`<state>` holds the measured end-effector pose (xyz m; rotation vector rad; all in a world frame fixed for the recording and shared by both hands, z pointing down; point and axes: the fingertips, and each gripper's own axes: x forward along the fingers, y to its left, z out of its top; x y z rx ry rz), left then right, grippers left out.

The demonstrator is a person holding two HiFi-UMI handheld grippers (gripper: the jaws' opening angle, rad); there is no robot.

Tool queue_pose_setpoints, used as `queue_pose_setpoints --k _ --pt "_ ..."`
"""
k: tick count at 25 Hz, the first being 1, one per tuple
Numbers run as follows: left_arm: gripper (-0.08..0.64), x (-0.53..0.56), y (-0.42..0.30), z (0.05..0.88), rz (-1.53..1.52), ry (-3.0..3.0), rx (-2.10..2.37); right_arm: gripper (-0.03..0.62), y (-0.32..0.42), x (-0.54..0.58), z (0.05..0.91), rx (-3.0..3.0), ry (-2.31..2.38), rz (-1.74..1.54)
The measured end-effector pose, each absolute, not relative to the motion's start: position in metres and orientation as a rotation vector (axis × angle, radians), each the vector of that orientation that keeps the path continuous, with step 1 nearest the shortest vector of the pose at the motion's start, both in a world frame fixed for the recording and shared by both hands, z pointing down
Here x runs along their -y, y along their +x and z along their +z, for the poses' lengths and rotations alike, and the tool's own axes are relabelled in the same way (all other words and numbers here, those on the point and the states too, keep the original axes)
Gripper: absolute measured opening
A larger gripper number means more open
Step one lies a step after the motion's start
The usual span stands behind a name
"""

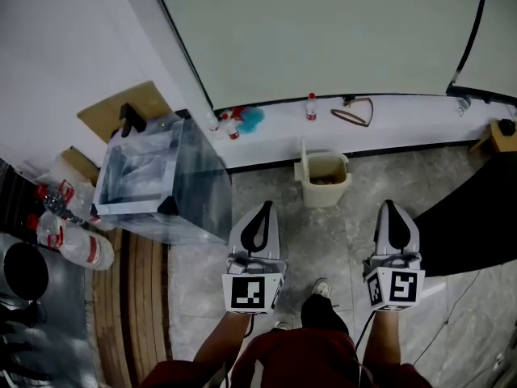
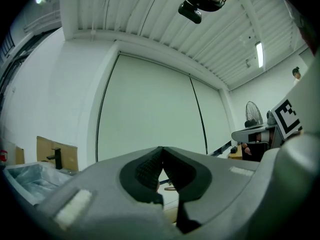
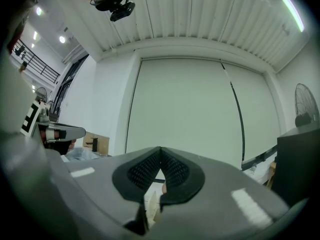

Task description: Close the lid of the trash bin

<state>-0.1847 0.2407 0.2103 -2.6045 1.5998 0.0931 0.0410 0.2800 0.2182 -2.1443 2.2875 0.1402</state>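
In the head view a small beige trash bin (image 1: 325, 180) stands on the grey floor by the wall ledge, with its lid (image 1: 304, 153) raised upright at its left rim. My left gripper (image 1: 264, 207) is shut and empty, short of the bin and to its lower left. My right gripper (image 1: 389, 205) is shut too, to the bin's lower right. Both point level toward the wall. In the left gripper view the left gripper (image 2: 161, 149) has its pads touching. In the right gripper view the right gripper (image 3: 160, 150) is also closed, and a beige strip (image 3: 149, 205) shows below its pads.
A large clear bin (image 1: 153, 180) lined with plastic stands left of my left gripper. Cardboard (image 1: 121, 107) leans behind it. Bottles (image 1: 311, 107) sit on the white ledge. Plastic bottles (image 1: 79, 245) lie far left. A dark desk (image 1: 468, 221) is at the right. A shoe (image 1: 321, 287) is between my arms.
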Motion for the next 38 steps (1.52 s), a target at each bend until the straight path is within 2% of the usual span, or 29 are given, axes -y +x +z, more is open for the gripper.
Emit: queue_pose_setpoints --k 10,17,26,38 --pt "0.002 -0.147 -0.081 0.217 0.030 -2.629 -1.592 0.000 0.136 -0.187 0.230 -2.291 -2.124 0.066" --pt "0.002 -0.110 -0.047 0.216 0.023 -2.616 -1.605 0.000 0.175 -0.149 0.234 -2.287 -2.109 0.043" --pt "0.002 -0.064 -0.043 0.238 0.008 -2.628 -1.631 0.000 0.179 -0.099 0.249 -2.331 -2.087 0.033" --pt "0.002 0.066 -0.070 0.267 -0.055 -2.665 -1.647 0.000 0.137 0.033 0.254 -2.455 -2.064 0.034"
